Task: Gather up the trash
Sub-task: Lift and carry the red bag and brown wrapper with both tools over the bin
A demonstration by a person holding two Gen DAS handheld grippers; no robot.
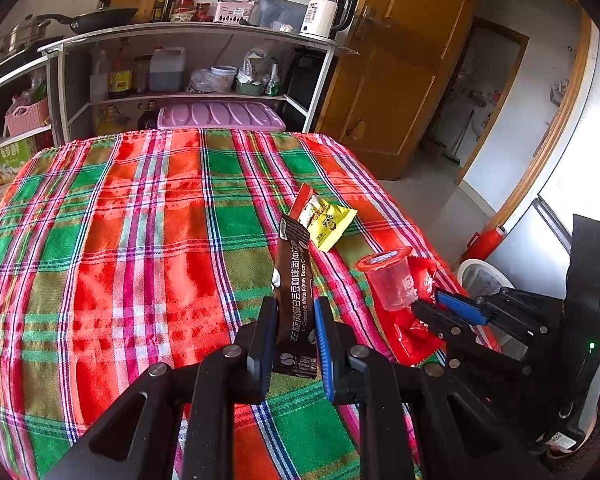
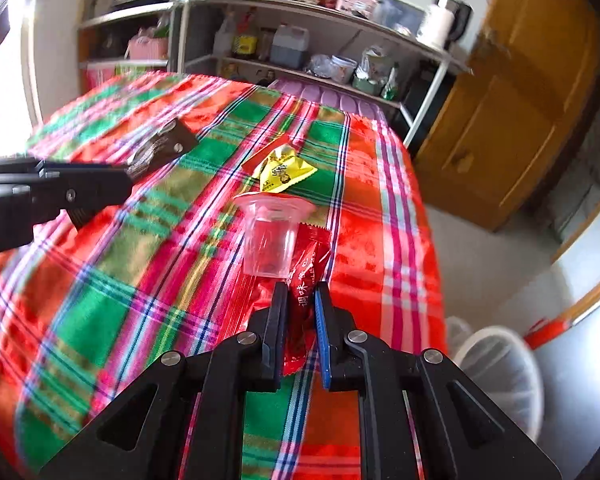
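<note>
My left gripper (image 1: 296, 308) is shut on a long dark brown coffee sachet (image 1: 294, 296), which stands up between its pads above the plaid tablecloth (image 1: 120, 240). The same sachet (image 2: 160, 152) shows at the left of the right wrist view, in the left gripper (image 2: 130, 176). My right gripper (image 2: 300, 292) is shut on a red snack wrapper (image 2: 304, 296); seen from the left wrist view, the right gripper (image 1: 430, 300) pinches that wrapper (image 1: 410, 336) near the table's right edge. A clear plastic cup with a red rim (image 2: 270, 236) lies against the wrapper. A yellow-and-red sachet (image 1: 326, 220) lies beyond.
A white waste bin (image 2: 500, 372) stands on the floor right of the table. Behind the table is a metal shelf (image 1: 204, 32) with bottles, a pan and a kettle (image 1: 328, 12). A wooden door (image 1: 404, 60) stands open at the right.
</note>
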